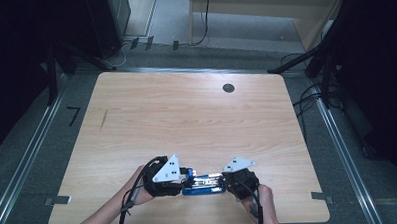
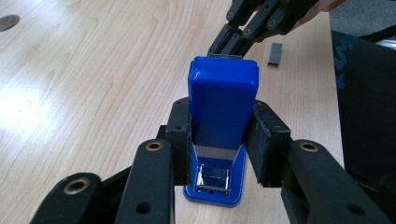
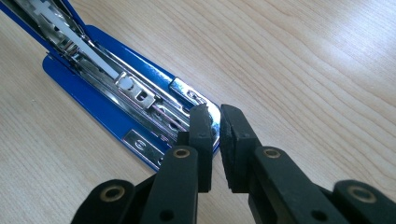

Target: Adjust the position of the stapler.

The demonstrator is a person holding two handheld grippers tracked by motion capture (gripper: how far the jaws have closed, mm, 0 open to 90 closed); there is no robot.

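Stapler clamped between left fingers.

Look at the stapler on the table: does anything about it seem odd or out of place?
Yes. The blue stapler is hinged open, its cover raised between the left gripper pads, its metal staple channel exposed. A small dark strip lies loose on the table.

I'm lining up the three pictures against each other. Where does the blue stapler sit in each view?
High view: the blue stapler lies near the table's front edge, between the two grippers.
Left gripper view: centre, its blue top between the left gripper pads.
Right gripper view: upper left, opened, metal channel bare, its end at the right gripper tips.
Shared landmark: the light wood table.
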